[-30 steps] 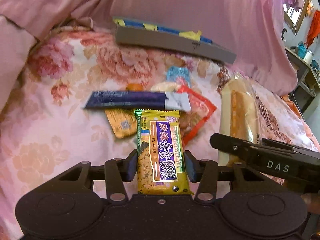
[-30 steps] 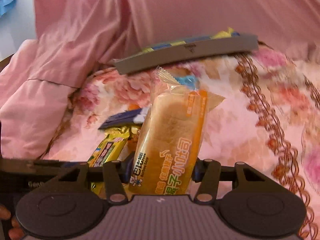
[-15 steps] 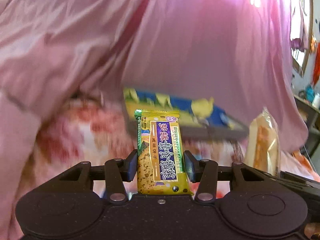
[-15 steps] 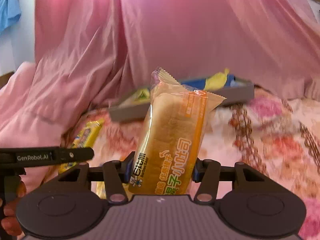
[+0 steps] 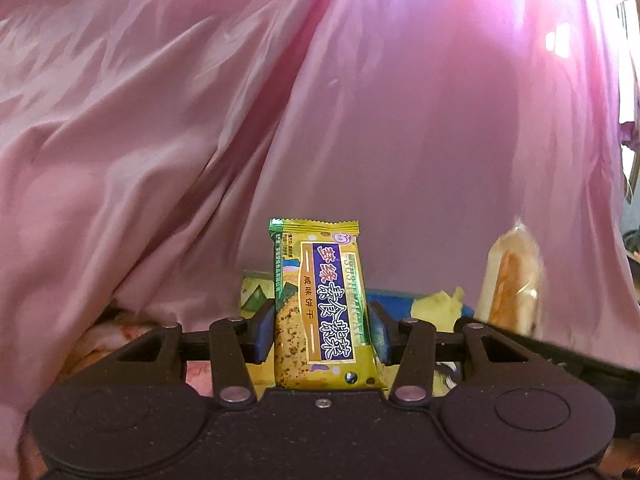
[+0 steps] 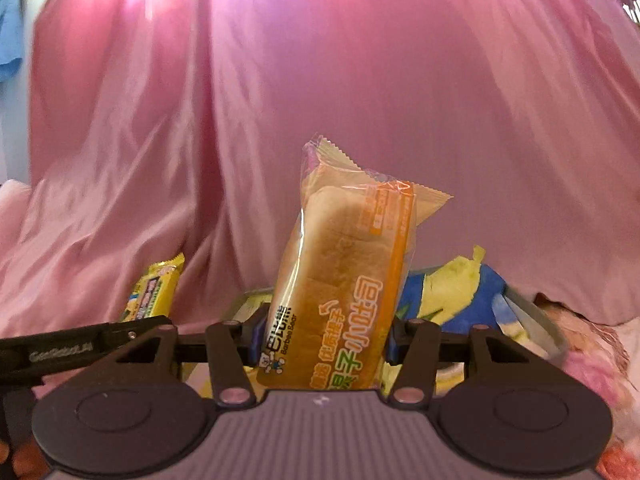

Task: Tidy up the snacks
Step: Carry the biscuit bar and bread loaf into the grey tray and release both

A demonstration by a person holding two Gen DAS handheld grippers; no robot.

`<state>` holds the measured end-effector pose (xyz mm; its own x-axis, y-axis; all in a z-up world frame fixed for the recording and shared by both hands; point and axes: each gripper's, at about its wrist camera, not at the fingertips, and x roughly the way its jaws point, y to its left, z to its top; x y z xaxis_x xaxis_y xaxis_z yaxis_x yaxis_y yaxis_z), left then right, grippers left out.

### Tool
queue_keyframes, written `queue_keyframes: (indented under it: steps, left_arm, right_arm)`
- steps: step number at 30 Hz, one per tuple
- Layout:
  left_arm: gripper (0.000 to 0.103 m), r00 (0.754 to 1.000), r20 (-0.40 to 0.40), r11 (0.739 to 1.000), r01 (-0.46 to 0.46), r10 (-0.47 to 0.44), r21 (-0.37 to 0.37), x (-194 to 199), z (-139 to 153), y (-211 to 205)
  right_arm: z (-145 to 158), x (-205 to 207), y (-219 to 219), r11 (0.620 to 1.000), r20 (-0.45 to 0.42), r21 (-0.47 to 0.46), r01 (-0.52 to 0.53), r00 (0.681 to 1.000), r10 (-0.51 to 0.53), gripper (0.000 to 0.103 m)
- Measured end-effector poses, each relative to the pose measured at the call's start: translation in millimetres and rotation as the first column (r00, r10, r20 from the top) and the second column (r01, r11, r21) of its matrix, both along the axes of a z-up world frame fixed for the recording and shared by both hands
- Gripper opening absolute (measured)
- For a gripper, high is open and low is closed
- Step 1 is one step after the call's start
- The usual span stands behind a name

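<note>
Pink curtain [image 5: 200,120] backdrop; left gripper [image 5: 322,334] jaws clamped on biscuit pack [image 5: 320,308], right gripper [image 6: 322,338] on bread pack [image 6: 344,280], both above grey tray [image 6: 536,320]; lower flat, release gently

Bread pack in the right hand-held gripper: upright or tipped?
Roughly upright, leaning slightly right. The bread pack stands between the right hand-held gripper pads, sealed crimp on top, above the tray.

Floral bedspread [image 6: 592,364] carries a grey tray [image 6: 536,320]; pink quilt [image 5: 200,140] heaped behind.
</note>
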<state>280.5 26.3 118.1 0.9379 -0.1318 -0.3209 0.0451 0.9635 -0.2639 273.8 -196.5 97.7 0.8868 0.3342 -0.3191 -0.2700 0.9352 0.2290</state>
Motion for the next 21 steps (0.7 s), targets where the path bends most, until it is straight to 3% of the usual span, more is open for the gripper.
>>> queue_keyframes:
  steps: [6, 14, 21]
  left_arm:
    - [0.049, 1.000, -0.019, 1.000, -0.005, 0.006, 0.013, 34, -17, -6]
    - [0.049, 0.994, -0.102, 0.999, 0.031, -0.028, 0.031, 57, -43, -15]
    - [0.050, 0.984, -0.179, 0.999, 0.034, -0.027, 0.038, 63, -57, -19]
  right_arm:
    - [-23, 54, 3, 0.998, -0.086, -0.004, 0.058, 0.995, -0.058, 0.057]
    - [-63, 70, 4, 0.998, -0.168, -0.045, 0.049, 0.984, -0.056, 0.057]
    - [-64, 55, 10, 0.992, -0.110, -0.122, 0.015, 0.994, -0.028, 0.057]
